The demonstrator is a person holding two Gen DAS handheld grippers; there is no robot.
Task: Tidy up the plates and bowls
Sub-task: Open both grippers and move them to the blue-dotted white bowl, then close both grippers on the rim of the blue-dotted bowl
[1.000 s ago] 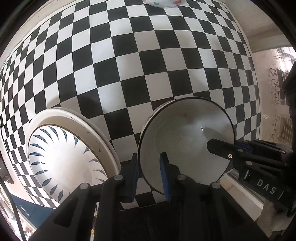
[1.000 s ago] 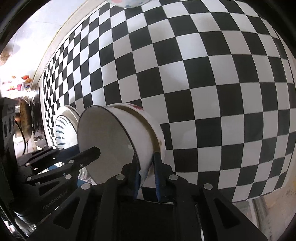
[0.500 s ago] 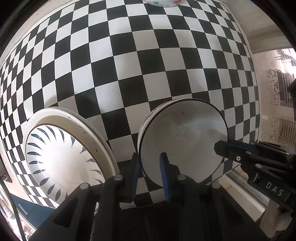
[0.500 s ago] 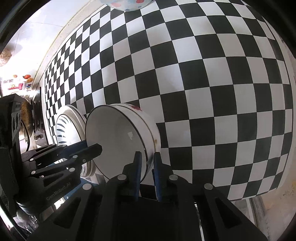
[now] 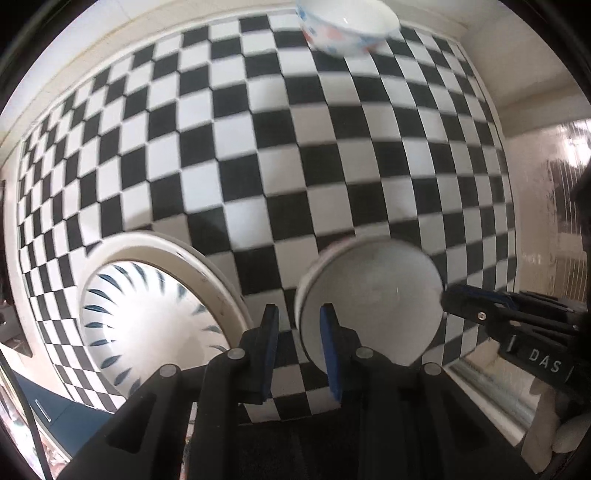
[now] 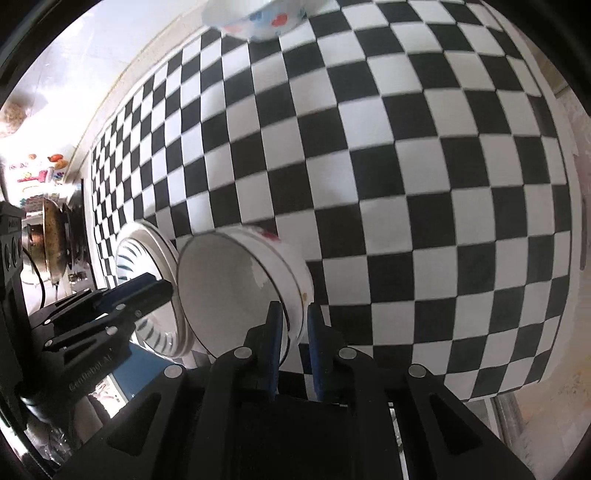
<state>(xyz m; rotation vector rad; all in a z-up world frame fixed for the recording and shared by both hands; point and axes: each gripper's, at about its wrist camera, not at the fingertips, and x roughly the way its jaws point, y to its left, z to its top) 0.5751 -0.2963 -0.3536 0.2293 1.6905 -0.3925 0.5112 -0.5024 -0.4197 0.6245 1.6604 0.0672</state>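
Note:
A white bowl point(image 5: 373, 295) with a thin dark rim and red marks on its outside is held above the checkered table. My left gripper point(image 5: 300, 345) straddles its near-left rim with slack on the outer side. My right gripper point(image 6: 294, 339) is shut on the opposite rim of the same bowl point(image 6: 229, 291). A stack of white plates point(image 5: 147, 310) with blue leaf strokes lies to the left of the bowl; it also shows in the right wrist view point(image 6: 147, 280). A white bowl point(image 5: 347, 26) with blue and red spots stands at the far edge, seen too in the right wrist view point(image 6: 258, 18).
The black-and-white checkered cloth point(image 5: 295, 166) covers the table. A window or curtain point(image 5: 561, 206) is to the right. A pan on a stove point(image 6: 51, 240) and clutter sit beyond the table's left edge. A blue surface point(image 5: 48, 410) lies under the near-left corner.
Both grippers have pulled back and up with the white bowl, so more of the table and the spotted bowl show. The left jaws have widened around the rim.

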